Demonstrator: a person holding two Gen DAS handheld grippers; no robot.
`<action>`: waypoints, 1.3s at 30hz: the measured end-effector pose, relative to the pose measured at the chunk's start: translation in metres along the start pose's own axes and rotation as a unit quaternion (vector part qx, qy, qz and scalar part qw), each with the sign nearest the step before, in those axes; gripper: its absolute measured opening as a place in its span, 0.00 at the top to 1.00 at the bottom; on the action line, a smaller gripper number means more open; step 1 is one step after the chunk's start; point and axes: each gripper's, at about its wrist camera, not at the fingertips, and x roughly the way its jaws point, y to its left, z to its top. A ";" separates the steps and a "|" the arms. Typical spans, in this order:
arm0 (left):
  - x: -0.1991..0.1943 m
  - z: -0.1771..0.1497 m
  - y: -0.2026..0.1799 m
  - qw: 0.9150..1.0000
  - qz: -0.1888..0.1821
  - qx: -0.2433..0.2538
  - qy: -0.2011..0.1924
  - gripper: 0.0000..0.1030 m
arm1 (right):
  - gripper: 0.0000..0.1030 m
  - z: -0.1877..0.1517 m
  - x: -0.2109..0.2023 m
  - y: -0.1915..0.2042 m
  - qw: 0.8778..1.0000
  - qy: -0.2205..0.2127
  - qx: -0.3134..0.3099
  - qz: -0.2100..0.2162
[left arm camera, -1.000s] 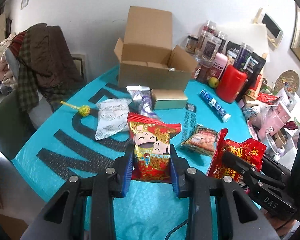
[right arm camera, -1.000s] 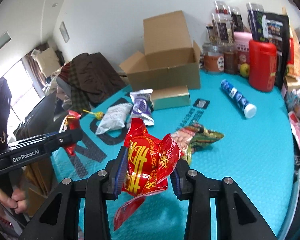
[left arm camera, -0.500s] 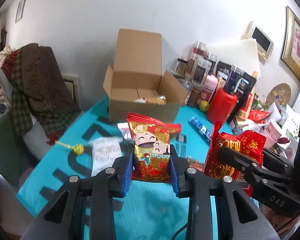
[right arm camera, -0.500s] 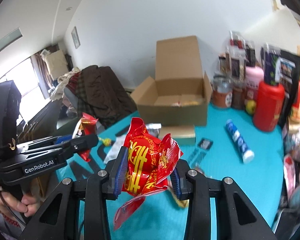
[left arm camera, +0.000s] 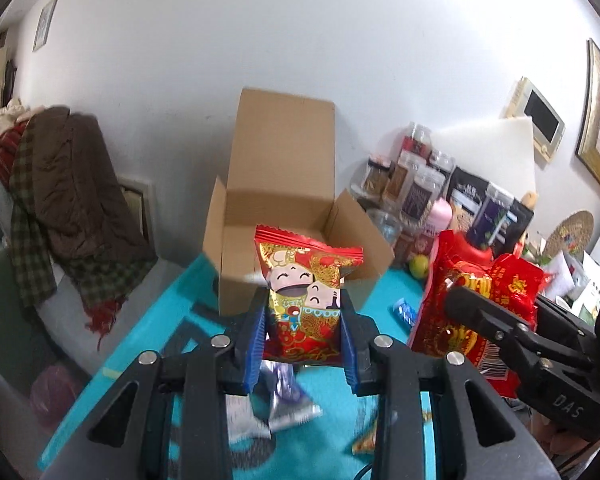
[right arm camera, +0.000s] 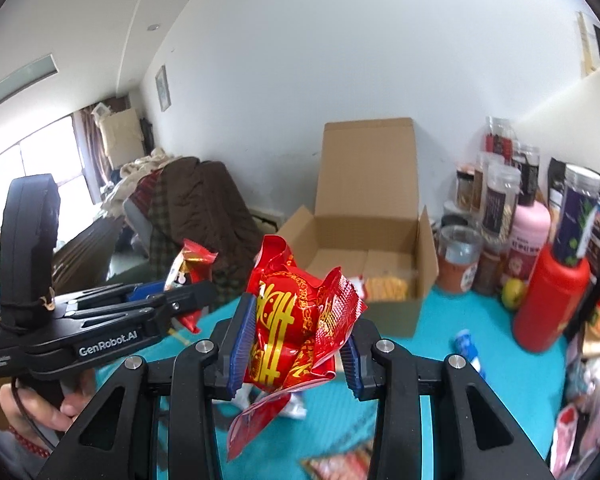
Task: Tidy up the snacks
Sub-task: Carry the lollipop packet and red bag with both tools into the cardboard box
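Both wrist views—near, facing cardboard box (left arm camera: 284, 216).

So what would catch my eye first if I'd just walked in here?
Two bright red snack packets, each pinched in a black handheld gripper: a cartoon-faced packet on the left, a crumpled gold-lettered packet on the right. Behind them, an open cardboard box stands on the turquoise table.

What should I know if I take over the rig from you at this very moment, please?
Left gripper: shut on a cartoon packet, held up in front of the box.
Right gripper: shut on a crumpled red packet, also facing the box.
Done: some snacks already lie in the open box.
Left: drop both packets in, then collect the packets still on the teal table.
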 end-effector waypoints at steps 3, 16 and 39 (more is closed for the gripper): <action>0.010 0.016 -0.001 1.000 0.001 0.009 -0.014 0.69 | 0.63 0.014 0.014 -0.006 1.000 -0.012 -0.007 -0.006; 0.081 0.080 0.004 1.000 -0.009 0.003 -0.018 0.69 | 0.63 0.062 0.087 -0.048 0.999 -0.032 0.002 -0.026; 0.229 0.074 0.038 0.994 0.061 -0.001 0.089 0.69 | 0.63 0.058 0.216 -0.109 0.998 0.040 0.039 -0.034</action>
